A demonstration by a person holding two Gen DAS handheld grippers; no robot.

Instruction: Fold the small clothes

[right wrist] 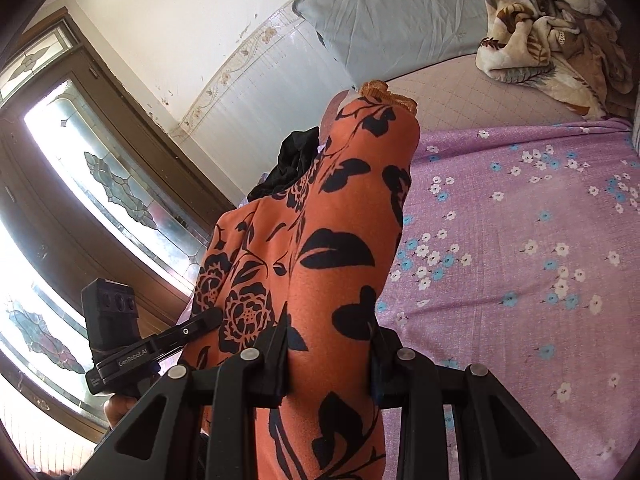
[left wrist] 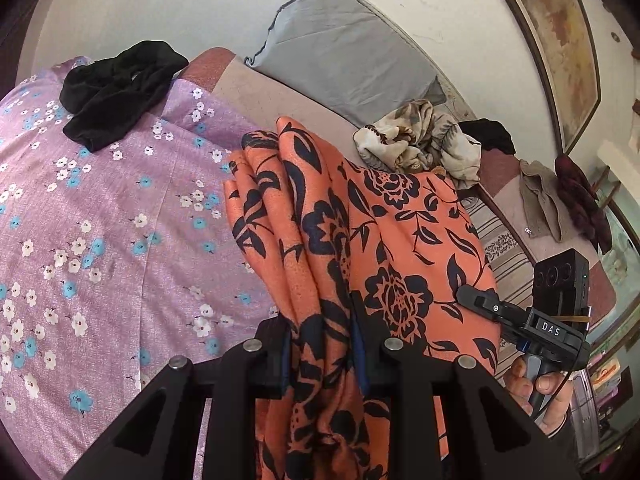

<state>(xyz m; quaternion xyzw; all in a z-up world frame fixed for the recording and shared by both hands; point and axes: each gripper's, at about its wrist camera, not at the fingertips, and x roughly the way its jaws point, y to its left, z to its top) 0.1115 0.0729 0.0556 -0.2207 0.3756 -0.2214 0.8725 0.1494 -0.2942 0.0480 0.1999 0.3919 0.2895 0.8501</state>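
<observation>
An orange garment with a black flower print (left wrist: 360, 216) hangs bunched between both grippers above a purple flowered sheet (left wrist: 100, 220). My left gripper (left wrist: 322, 348) is shut on a gathered fold of it. My right gripper (right wrist: 330, 354) is shut on another part of the same garment (right wrist: 340, 240), which rises in a thick fold ahead of the fingers. The right gripper also shows in the left wrist view (left wrist: 520, 316) at the garment's right edge, and the left gripper shows in the right wrist view (right wrist: 160, 344) at its left edge.
A black garment (left wrist: 120, 92) lies crumpled on the purple sheet (right wrist: 520, 240) at the back. A grey pillow (left wrist: 344, 56) leans on the wall. A beige patterned blanket (left wrist: 420, 140) and more clothes (left wrist: 560, 196) lie to the right. A glazed door (right wrist: 80, 160) stands left.
</observation>
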